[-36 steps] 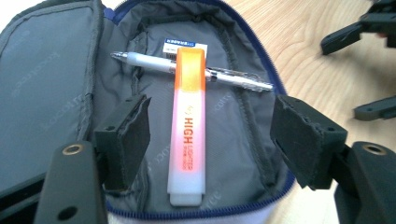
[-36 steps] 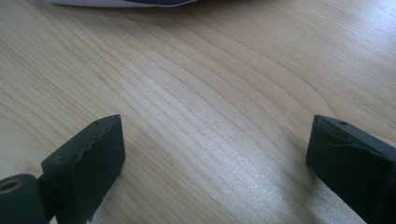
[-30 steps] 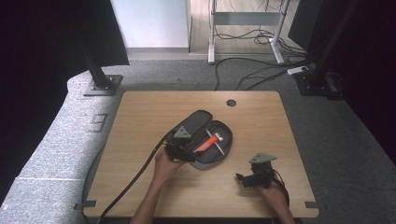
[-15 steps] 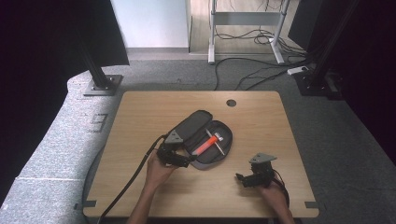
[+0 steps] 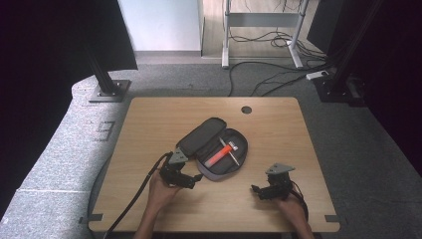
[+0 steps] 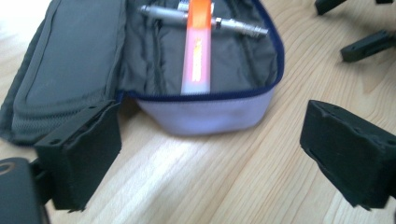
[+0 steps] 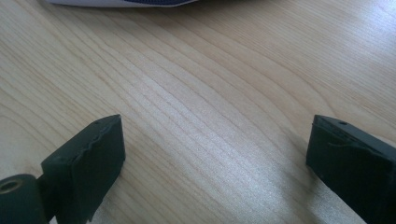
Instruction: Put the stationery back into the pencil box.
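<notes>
An open grey zip case lies near the middle of the wooden table, lid folded back to the left. Inside it rest an orange marker and a silver pen; the left gripper view shows the orange marker crossing the silver pen in the case. My left gripper rests on the table just in front of the case, open and holding nothing. My right gripper sits at the front right, jaws wide apart over bare wood.
A round cable hole is at the table's back edge. Black stands and loose cables are on the carpet behind. The edge of the case lies at the top of the right gripper view.
My left gripper has pulled back from the case's lid toward the table's front and now rests open beside the case. The right gripper has stayed put.
</notes>
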{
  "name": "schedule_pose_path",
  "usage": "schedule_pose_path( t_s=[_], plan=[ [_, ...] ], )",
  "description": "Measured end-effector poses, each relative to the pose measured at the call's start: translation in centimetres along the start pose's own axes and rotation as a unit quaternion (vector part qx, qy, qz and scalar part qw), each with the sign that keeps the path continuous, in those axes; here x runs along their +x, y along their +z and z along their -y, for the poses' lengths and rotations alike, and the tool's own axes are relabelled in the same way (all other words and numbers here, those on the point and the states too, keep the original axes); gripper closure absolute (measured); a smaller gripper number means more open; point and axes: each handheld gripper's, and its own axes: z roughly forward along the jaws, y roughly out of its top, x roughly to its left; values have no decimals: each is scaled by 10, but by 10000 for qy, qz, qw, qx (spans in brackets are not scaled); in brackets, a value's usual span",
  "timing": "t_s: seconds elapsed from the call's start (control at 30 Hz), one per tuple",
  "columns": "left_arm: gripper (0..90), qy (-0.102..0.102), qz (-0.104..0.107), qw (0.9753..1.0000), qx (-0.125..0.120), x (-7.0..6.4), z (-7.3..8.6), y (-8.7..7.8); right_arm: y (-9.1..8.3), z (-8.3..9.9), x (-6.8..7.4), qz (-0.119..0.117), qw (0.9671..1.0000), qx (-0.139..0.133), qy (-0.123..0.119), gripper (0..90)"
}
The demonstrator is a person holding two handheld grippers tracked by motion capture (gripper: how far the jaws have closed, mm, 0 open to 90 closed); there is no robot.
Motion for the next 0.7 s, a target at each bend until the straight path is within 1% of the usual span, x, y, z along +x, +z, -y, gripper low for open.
schedule_pose_path(
  t_s=[0.23, 0.37, 0.6, 0.63, 0.67, 0.7],
  plan=[
    [2, -129, -15, 9999, 94, 3, 20, 1, 0, 0, 0, 5, 10000, 2, 1, 41],
    [0, -187, 26, 9995, 250, 6, 34, 4, 0, 0, 0, 0, 10000, 2, 1, 41],
    [0, -176, -153, 9981, 566, 12, 54, 12, 0, 0, 0, 1, 10000, 1, 1, 41],
    [0, -157, -190, 9977, 638, 12, 56, 13, 0, 0, 0, 1, 10000, 0, 1, 41],
    [0, -96, -280, 9975, 637, 12, 58, 14, 0, 0, 0, 2, 10000, 1, 1, 41],
    [0, -77, -301, 9974, 645, 11, 58, 14, 0, 0, 0, 1, 10000, 0, 2, 41]
  ],
)
